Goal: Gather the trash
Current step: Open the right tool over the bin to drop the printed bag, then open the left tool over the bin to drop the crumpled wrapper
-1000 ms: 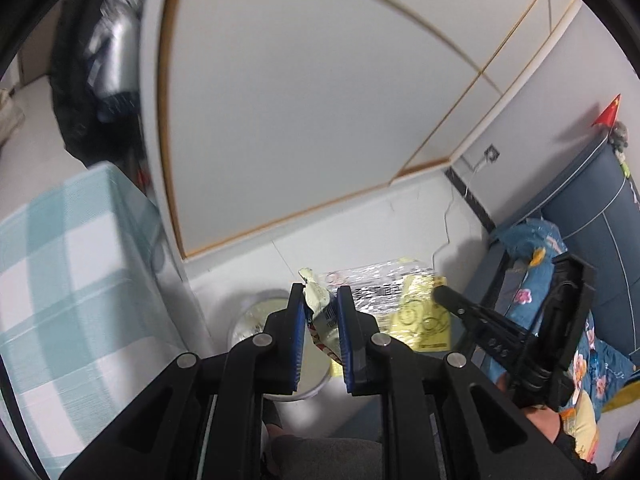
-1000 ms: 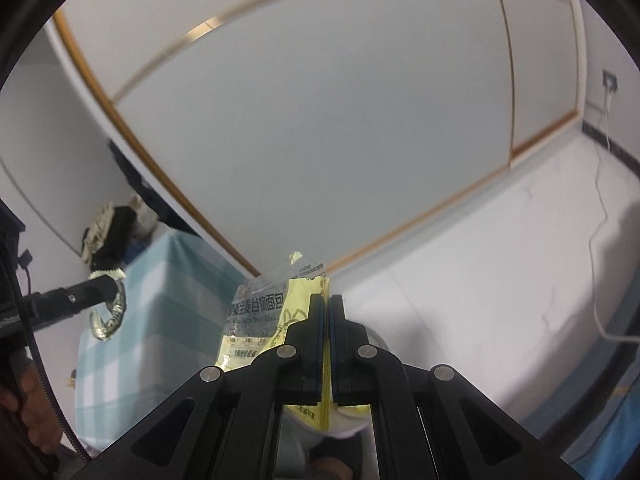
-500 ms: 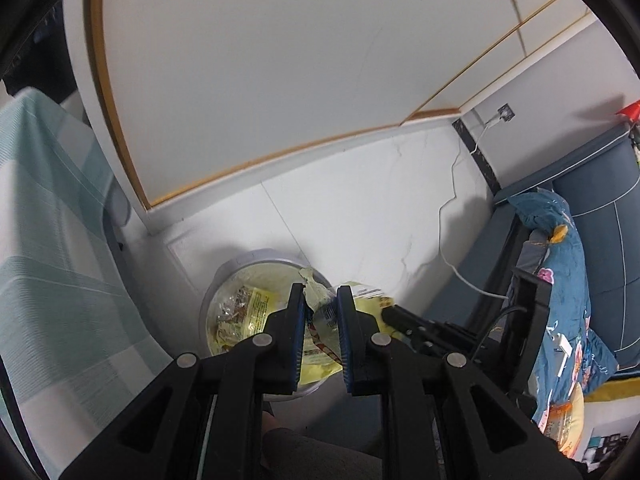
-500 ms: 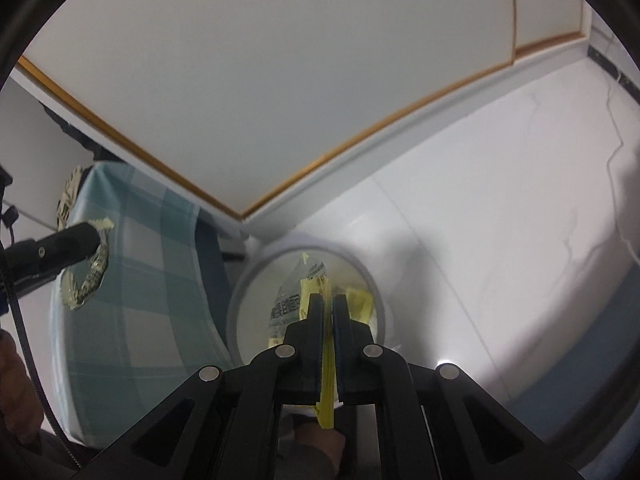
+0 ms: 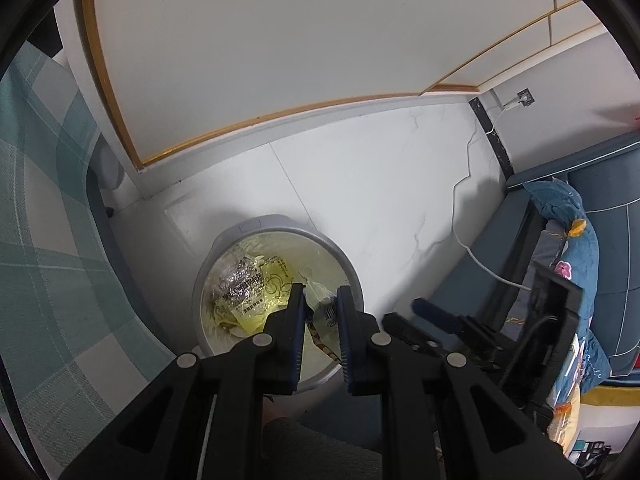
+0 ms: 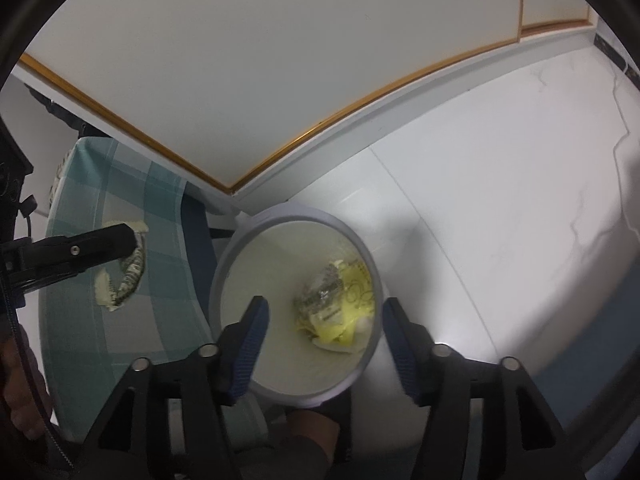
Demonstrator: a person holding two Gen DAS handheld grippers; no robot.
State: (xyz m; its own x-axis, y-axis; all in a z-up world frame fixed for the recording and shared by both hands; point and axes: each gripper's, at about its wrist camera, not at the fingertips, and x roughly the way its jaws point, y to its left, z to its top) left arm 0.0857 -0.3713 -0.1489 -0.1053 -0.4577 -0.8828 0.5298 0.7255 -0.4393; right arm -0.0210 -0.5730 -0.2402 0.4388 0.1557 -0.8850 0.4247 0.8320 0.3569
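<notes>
One bin (image 6: 224, 276), two grippers — one wrapper (image 5: 320, 304) held, one yellow wrapper (image 6: 332, 308) binned.

A round grey-rimmed trash bin (image 6: 224, 276) with a pale yellowish liner stands on the white floor, just right of the checked cloth. At its bottom, toward the right side, lies a crumpled yellow-and-clear wrapper (image 6: 332, 308) with dark print, resting loose and lopsided. A second wrapper (image 5: 320, 312), pale and crumpled with a barcode and some red print, is pinched between two blue pads above the bin's near right part; its torn top end sticks up past them.
</notes>
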